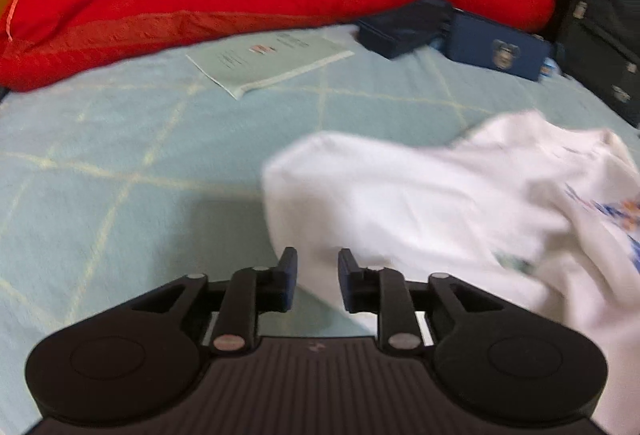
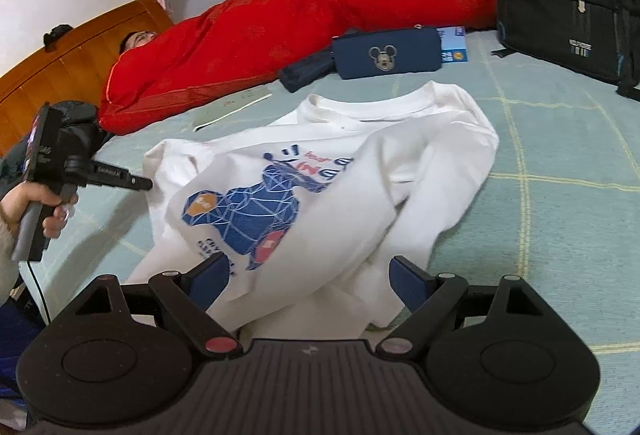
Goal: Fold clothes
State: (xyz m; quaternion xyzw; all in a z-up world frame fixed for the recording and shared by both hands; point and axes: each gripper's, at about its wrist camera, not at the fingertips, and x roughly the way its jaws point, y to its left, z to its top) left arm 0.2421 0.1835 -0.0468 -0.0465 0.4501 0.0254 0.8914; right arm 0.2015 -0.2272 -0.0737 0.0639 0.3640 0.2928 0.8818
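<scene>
White sweatshirt [image 1: 440, 203] lies at 2 o'clock of L gripper [image 1: 317, 285], jaws part-spread, empty; R gripper [image 2: 310, 285] wide, nothing pinched.

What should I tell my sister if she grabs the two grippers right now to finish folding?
Left gripper: jaws slightly apart, nothing between them, at the shirt's left edge.
Right gripper: wide open, empty, over the near hem.
White sweatshirt: on the green bedspread, print up, a sleeve thrown across the front, still rumpled.
Done: one sleeve roughly folded in.
Left: smooth it, tuck the sides, fold the body.
</scene>
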